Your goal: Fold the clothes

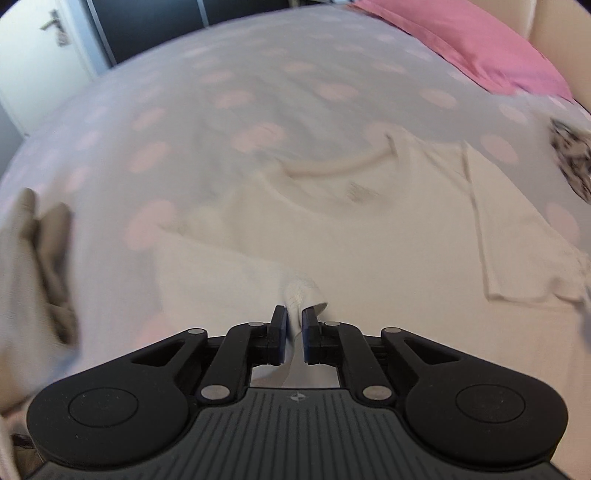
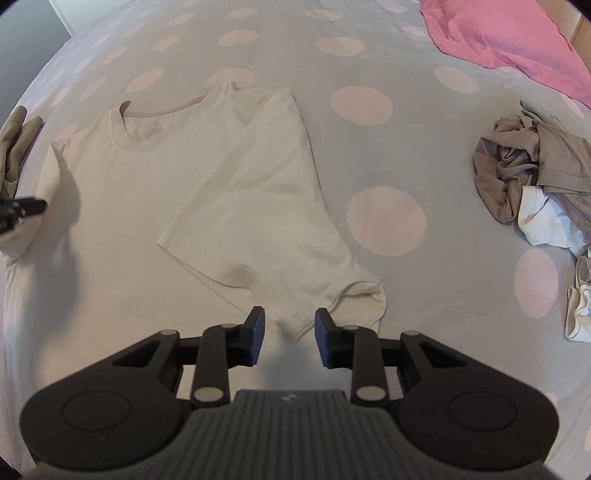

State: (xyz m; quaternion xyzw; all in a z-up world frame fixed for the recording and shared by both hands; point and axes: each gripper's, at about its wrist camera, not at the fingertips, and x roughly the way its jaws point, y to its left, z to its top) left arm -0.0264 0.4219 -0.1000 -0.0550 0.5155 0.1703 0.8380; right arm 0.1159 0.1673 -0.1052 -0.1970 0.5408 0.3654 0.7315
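White T-shirt (image 2: pixel 122 177) on the bed (image 2: pixel 369 48): right side folded in; left tool (image 1: pixel 294 318) pinches the left sleeve, right tool (image 2: pixel 289 320) released; clothes pile (image 2: pixel 532 184) waits

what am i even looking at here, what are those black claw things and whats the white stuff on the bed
The black claws are two hand-held grippers; a person holds one in each hand, and each carries a wide-angle camera that looks out along its two fingers. So one picture is from the left gripper and the other from the right gripper.

Both look down at a bed with a grey cover with pink dots. On it lies a white T-shirt, one sleeve side already folded in over the body. The left gripper is pinching a fold of that shirt's fabric. The right gripper is open and holds nothing; the shirt's folded corner lies just beyond its tips.

A pink pillow lies at the far right, a crumpled pile of grey and white clothes on the right, and another beige garment at the left edge.
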